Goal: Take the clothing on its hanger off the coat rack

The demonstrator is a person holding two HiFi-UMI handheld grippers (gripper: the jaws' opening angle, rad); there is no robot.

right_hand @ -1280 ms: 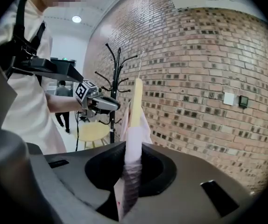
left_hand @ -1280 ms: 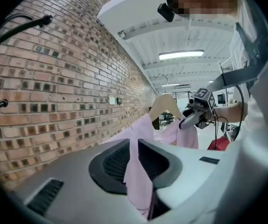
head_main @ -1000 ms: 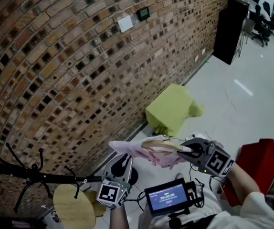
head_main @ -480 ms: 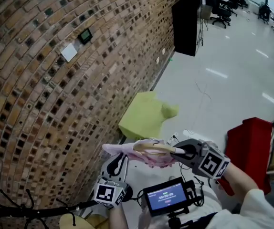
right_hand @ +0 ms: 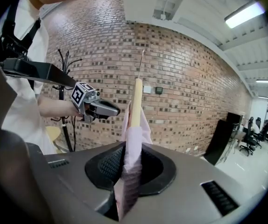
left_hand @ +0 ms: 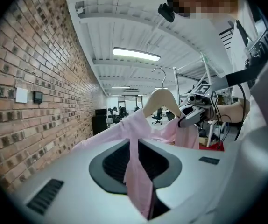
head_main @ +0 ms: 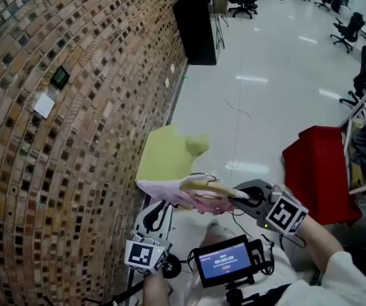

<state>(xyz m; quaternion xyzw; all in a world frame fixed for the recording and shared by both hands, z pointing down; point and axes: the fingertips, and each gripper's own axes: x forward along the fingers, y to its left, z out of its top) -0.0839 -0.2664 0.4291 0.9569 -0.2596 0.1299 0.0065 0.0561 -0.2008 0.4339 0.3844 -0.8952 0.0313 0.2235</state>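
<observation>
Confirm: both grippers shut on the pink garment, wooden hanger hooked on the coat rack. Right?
Not hooked. The right gripper view shows the hook of the wooden hanger free in the air, the coat rack standing apart behind. The left gripper and right gripper are both shut on the pink garment.

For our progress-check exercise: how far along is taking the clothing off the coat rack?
Done: the pink garment on its wooden hanger hangs clear of the coat rack. In hand: left gripper and right gripper each shut on it. Left: nothing visible.
</observation>
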